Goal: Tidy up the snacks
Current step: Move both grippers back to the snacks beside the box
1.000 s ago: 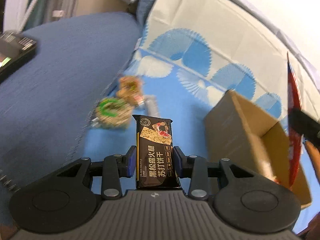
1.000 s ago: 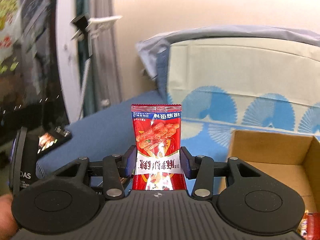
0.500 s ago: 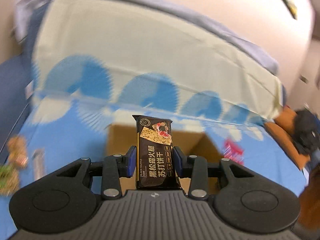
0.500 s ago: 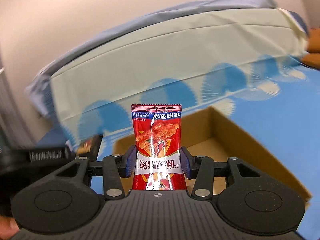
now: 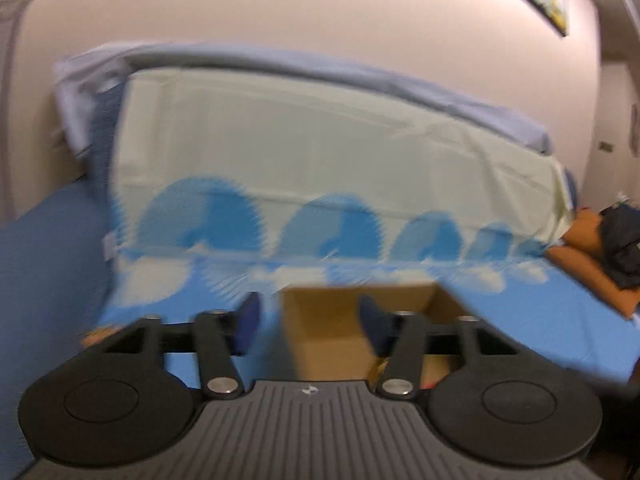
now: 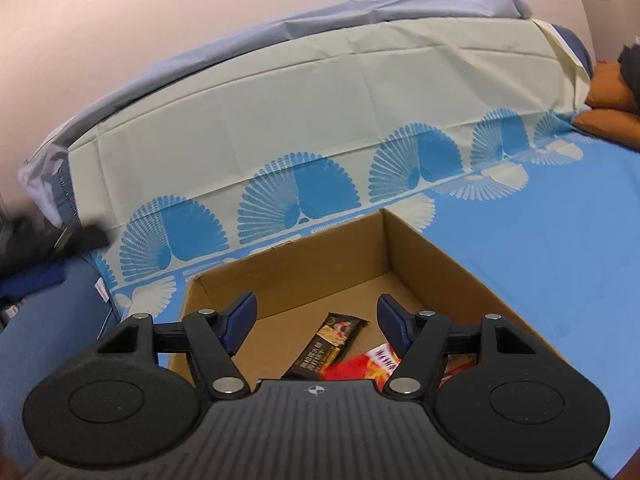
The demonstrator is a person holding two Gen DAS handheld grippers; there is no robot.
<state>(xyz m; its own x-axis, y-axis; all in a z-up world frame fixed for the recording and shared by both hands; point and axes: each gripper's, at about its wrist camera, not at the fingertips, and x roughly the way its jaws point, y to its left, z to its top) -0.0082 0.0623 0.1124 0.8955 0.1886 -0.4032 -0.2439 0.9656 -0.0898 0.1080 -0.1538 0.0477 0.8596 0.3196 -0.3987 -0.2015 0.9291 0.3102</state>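
My right gripper (image 6: 316,316) is opening, empty, above the cardboard box (image 6: 404,236); the black cracker bar (image 6: 324,346) and red snack packet (image 6: 362,364) lie inside below it. My left gripper (image 5: 306,320) gapes empty.

Black tool (image 6: 316,312) w/ blue pads (image 6: 240,316), silver screws, ribbed grey top.

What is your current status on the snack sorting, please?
Left gripper open, empty. Right gripper empty, jaws opening over cardboard box. Black cracker pack and red snack packet lie in box. Nothing in the way.
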